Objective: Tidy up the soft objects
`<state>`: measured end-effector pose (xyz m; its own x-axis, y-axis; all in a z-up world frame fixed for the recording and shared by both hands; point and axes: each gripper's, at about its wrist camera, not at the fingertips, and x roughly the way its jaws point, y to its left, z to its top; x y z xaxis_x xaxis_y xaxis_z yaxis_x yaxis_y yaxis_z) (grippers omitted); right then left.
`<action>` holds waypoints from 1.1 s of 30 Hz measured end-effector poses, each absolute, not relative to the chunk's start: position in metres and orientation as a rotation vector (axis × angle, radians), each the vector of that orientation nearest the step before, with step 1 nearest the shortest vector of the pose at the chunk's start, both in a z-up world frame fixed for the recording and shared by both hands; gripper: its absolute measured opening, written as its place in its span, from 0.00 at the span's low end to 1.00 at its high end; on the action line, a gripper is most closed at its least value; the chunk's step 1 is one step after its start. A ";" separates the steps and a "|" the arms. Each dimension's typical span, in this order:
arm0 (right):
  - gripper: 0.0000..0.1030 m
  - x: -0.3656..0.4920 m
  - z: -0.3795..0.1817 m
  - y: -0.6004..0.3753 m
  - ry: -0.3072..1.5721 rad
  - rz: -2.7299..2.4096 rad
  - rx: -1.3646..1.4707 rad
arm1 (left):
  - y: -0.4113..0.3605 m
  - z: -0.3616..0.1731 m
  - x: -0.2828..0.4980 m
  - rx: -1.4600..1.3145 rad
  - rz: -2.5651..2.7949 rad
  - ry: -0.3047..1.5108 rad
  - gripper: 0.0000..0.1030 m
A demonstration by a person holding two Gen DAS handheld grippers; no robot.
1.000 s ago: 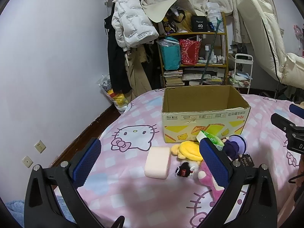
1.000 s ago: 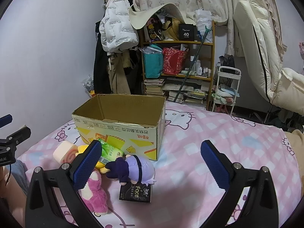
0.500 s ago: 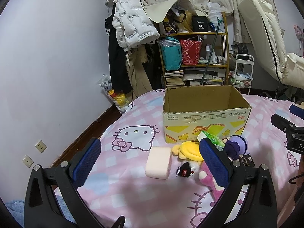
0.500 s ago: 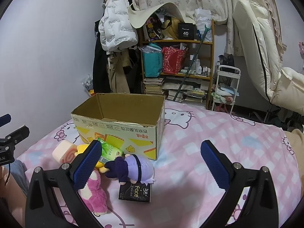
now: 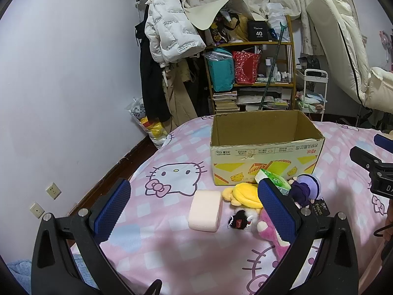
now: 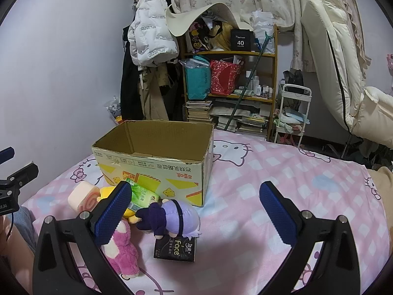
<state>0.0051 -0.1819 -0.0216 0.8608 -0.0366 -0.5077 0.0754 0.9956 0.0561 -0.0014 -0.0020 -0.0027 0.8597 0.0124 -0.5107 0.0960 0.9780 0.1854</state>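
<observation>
The left gripper (image 5: 194,209) is held wide apart above the bed (image 5: 172,258), nothing between its pads. A sponge (image 5: 205,210), yellow plush (image 5: 244,191), pink plush (image 6: 122,248) and purple doll (image 6: 169,215) are heaped before the open box (image 5: 265,154). The right gripper (image 6: 194,209) is likewise spread and empty.

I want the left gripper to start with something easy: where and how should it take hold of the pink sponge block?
Grip the pink sponge block across its two long sides, coming down from above with the left gripper, which is wide open. The block lies flat on the bedspread with bare cloth on its left; the yellow plush and small black-and-white plush sit close on its right.
</observation>
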 end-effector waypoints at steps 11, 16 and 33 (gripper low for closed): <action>1.00 0.006 -0.020 -0.182 0.532 -0.059 0.075 | -0.005 -0.002 -0.003 0.217 -0.046 0.527 0.99; 1.00 0.005 -0.018 -0.181 0.532 -0.058 0.075 | -0.005 -0.002 -0.003 0.217 -0.047 0.527 0.99; 1.00 0.005 -0.022 -0.183 0.525 -0.047 0.068 | -0.006 -0.005 -0.003 0.225 -0.051 0.538 0.99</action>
